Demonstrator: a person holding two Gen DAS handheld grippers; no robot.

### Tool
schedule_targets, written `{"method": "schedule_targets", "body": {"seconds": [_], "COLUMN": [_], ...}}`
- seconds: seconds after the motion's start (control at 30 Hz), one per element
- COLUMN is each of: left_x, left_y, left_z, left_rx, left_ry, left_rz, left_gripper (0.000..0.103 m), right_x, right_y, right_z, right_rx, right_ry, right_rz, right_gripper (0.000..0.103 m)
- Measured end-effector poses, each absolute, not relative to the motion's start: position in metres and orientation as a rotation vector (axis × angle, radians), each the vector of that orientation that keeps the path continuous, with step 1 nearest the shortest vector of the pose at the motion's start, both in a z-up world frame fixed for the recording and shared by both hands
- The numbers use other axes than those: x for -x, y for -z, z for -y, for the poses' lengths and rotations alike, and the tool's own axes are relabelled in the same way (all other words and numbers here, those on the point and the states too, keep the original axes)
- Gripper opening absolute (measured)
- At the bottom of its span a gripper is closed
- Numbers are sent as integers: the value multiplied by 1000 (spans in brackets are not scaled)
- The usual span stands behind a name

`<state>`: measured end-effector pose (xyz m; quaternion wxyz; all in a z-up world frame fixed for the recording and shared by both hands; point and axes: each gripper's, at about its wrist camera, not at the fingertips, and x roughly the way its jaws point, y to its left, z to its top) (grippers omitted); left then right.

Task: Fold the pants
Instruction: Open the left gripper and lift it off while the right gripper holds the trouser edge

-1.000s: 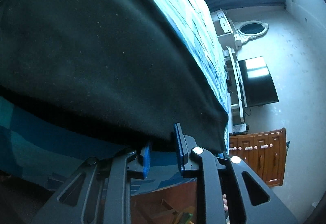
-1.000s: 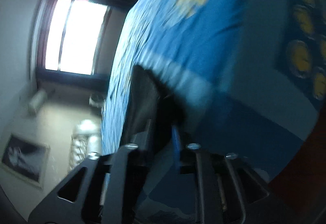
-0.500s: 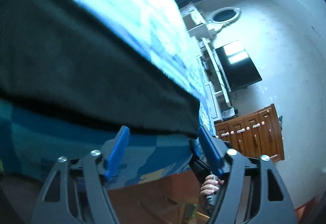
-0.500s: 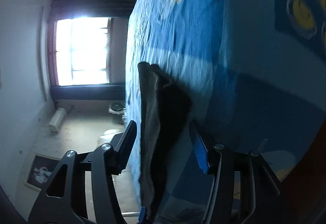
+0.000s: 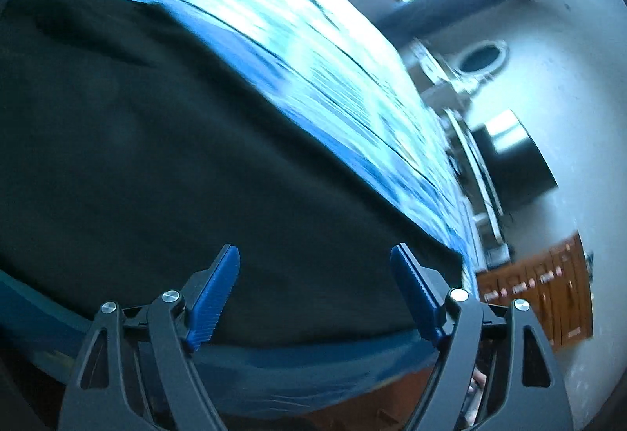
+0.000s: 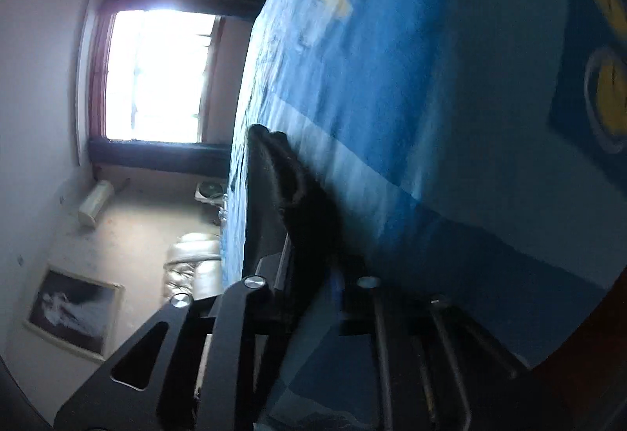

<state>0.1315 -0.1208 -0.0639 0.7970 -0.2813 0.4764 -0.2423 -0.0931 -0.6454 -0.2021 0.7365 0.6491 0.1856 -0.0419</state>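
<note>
The dark pants [image 5: 188,164] lie flat on the blue bed cover [image 5: 313,51], near the edge of the bed, and in the left wrist view they look like one broad, smooth panel with a straight edge toward the room. This suggests that at least one fold is already made, but how many layers there are cannot be told.

The left gripper [image 5: 313,294] has its jaws wide apart and they are opening; the blue pads [image 5: 213,290] hover above the cloth and hold nothing.

The right gripper [image 6: 309,282] is closing on an end of the pants [image 6: 290,196], where the cloth rises in a bunched ridge. The fabric is between its jaws, but the view is dark and blurred, so a firm grip cannot be confirmed.

Probably a further fold from this right end, and then smoothing, is still left.
</note>
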Motion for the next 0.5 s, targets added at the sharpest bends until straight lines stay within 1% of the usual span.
{"method": "schedule_targets", "body": {"seconds": [0.03,0.07,0.17,0.23,0.4,0.5], "left_x": [-136,-141,-152,-161,-183,-192], "left_y": [64,63,58,52,38,44], "left_z": [110,96,64,47,8,-21], "left_rx": [610,618,600,572,518,498], "left_ry": [504,490,459,440,426,376], "left_rz": [-1020,-1012,-981,-955,-916,-921], "left_gripper": [78,78,78,79,82,83], "right_x": [96,97,83,59,7,-7], "right_y": [194,187,167,159,165,170], "right_z": [653,661,687,703,716,718], "right_rx": [-1404,-1386,-1308,-1229,-1128,-1139], "right_ry": [105,103,46,-17,-123,-190], "right_rz": [-392,-382,-436,-547,-760,-793], "right_gripper": [57,73,74,74,74,74]}}
